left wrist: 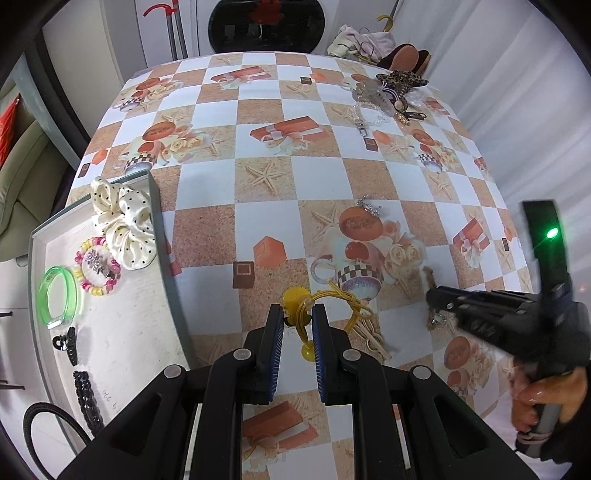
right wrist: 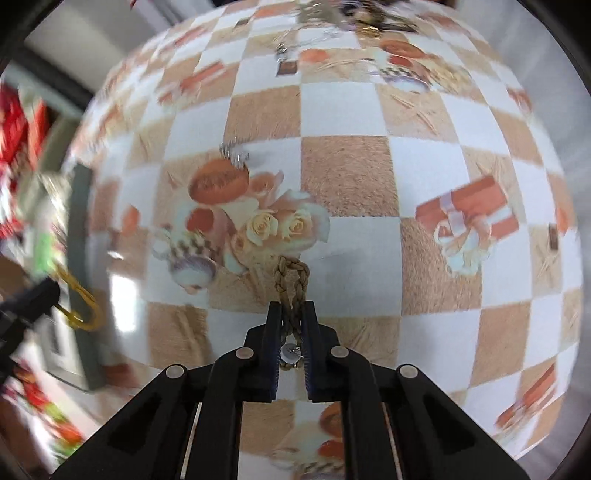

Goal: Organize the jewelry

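My left gripper (left wrist: 297, 314) is shut on a yellow hair tie (left wrist: 341, 301) with yellow bobbles, held just above the checkered tablecloth (left wrist: 266, 206). My right gripper (right wrist: 293, 314) is shut on a tan braided cord bracelet (right wrist: 291, 275) with a metal clasp; it also shows in the left wrist view (left wrist: 434, 295) at the right. A grey tray (left wrist: 162, 236) at the left holds a dotted cream scrunchie (left wrist: 123, 221), a pink-yellow bead bracelet (left wrist: 96, 266), a green bangle (left wrist: 58, 297), a black claw clip (left wrist: 66, 345) and a black beaded piece (left wrist: 86, 400).
A small silver crown piece (left wrist: 369, 207) lies mid-table and also shows in the right wrist view (right wrist: 234, 152). A pile of loose accessories (left wrist: 391, 94) sits at the far right corner. A black oval tray (left wrist: 266, 26) stands behind the table. The right wrist view is motion-blurred.
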The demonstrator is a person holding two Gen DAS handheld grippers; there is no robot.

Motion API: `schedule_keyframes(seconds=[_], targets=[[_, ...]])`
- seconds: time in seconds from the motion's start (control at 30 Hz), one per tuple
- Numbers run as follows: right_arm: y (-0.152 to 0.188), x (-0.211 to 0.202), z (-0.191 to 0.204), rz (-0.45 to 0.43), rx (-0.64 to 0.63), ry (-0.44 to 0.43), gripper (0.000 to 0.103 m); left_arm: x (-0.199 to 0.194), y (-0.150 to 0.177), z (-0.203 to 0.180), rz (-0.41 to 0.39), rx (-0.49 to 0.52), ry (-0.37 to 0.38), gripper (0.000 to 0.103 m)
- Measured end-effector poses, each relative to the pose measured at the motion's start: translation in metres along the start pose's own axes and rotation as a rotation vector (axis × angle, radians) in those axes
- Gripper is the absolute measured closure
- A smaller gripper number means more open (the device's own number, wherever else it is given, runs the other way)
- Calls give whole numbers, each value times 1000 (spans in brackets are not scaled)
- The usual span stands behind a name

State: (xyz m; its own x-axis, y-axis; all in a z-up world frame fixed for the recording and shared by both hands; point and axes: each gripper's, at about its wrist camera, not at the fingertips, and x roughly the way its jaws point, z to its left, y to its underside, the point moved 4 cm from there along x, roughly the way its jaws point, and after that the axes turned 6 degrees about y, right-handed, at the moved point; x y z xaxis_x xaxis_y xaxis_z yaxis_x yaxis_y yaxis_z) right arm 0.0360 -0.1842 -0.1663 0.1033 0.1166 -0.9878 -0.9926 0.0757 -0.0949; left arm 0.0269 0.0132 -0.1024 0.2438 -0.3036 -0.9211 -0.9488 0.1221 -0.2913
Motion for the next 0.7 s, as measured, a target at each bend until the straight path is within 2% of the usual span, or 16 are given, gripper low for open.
schedule_keyframes(seconds=[0.07, 0.1, 0.13, 0.27, 0.37, 0.53, 0.63, 0.7], targets=[[-2, -12, -8, -7, 35, -38, 93, -3, 2, 1, -1, -3, 0, 83], [-2, -18, -11, -12, 49, -55, 102, -4, 3, 2, -1, -5, 0, 83], [-1, -23, -12, -14, 57, -70, 103, -5, 3, 3, 0, -6, 0, 83], [-1, -43, -14, -36, 74, -107, 103, -12, 8, 7, -1, -14, 1, 83], [-6, -54, -8, -52, 62, -104, 103, -17, 11, 11, -2, -21, 2, 83], [-8, -38, -13, -8, 107, -98, 102, -24, 16, 18, -7, -29, -4, 83], [-9, -20, -16, 41, 128, -106, 90, -26, 19, 23, -10, -38, -9, 83], [-8, -9, -17, 58, 116, -75, 69, -27, 21, 26, -10, -44, -14, 83]])
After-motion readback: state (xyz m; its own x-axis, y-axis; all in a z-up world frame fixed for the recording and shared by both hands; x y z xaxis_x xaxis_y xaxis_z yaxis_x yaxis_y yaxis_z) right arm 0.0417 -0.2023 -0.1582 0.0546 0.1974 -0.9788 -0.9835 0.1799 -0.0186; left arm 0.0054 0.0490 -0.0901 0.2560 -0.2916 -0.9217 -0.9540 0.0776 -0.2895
